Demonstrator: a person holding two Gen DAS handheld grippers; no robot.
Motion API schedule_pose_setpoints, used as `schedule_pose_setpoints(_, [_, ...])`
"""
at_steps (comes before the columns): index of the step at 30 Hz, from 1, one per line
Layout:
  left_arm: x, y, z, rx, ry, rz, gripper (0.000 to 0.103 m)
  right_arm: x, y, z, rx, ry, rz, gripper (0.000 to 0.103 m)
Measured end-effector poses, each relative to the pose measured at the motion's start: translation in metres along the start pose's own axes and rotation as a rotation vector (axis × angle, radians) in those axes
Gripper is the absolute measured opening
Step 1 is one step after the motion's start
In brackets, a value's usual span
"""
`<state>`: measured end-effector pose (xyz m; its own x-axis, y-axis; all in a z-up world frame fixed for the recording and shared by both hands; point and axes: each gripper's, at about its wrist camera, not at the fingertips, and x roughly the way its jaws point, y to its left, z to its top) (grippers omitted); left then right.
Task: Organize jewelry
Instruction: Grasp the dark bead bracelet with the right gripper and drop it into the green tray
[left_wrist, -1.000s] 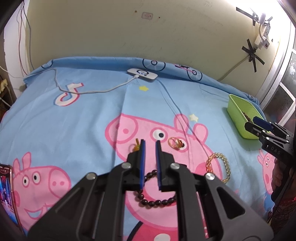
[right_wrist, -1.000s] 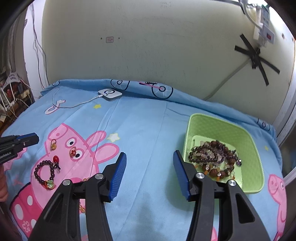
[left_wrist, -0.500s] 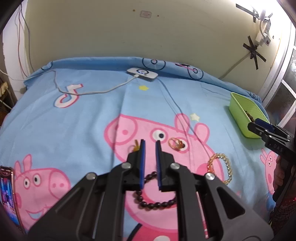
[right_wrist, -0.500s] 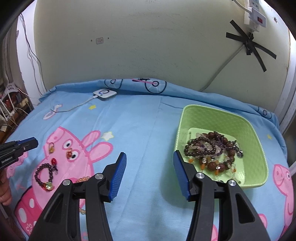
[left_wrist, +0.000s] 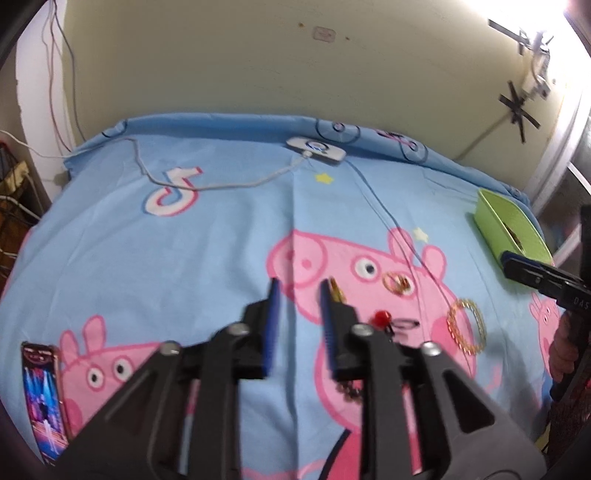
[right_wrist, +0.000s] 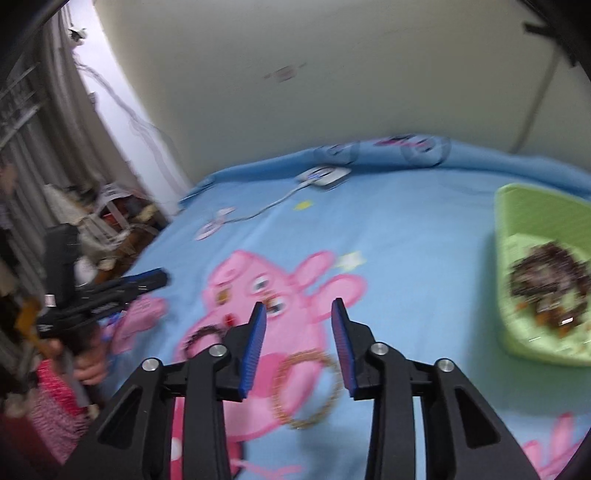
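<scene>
Jewelry lies on a blue cartoon-pig bedsheet (left_wrist: 207, 240). In the left wrist view my left gripper (left_wrist: 297, 286) is open and empty above the sheet; a small gold piece (left_wrist: 337, 290) shows just beside its right finger. To its right lie gold rings (left_wrist: 397, 283), a red bead charm (left_wrist: 382, 316) and a gold bead bracelet (left_wrist: 466, 326). In the right wrist view my right gripper (right_wrist: 298, 310) is open and empty above the gold bead bracelet (right_wrist: 308, 387). A dark bead bracelet (right_wrist: 201, 338) lies to the left. The green tray (right_wrist: 517, 229) holds several bracelets.
A white charger puck (left_wrist: 317, 148) with its cable lies at the far edge of the bed by the wall. A phone (left_wrist: 42, 398) lies at the left near edge. The green tray also shows in the left wrist view (left_wrist: 496, 221) at the right. Shelves with clutter (right_wrist: 110, 214) stand left of the bed.
My left gripper has opened a little and shifted left off the dark bead bracelet. My right gripper has swung left from the tray to above the gold bracelet.
</scene>
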<state>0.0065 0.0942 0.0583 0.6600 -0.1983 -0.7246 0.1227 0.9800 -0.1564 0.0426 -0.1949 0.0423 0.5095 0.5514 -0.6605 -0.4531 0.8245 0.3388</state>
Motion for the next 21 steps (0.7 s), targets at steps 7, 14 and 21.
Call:
schedule_pose_setpoints(7, [0.014, -0.013, -0.031, 0.034, 0.077, -0.093, 0.029, 0.04, 0.043, -0.015, -0.072, 0.139, 0.113, 0.002])
schedule_pose_setpoints(14, [0.02, -0.025, -0.044, 0.088, 0.121, -0.12, 0.029, 0.081, 0.075, -0.02, -0.153, 0.253, 0.102, 0.0])
schedule_pose_setpoints(21, [0.021, -0.026, -0.056, 0.104, 0.129, -0.095, 0.008, 0.105, 0.078, -0.021, -0.172, 0.271, 0.072, 0.0])
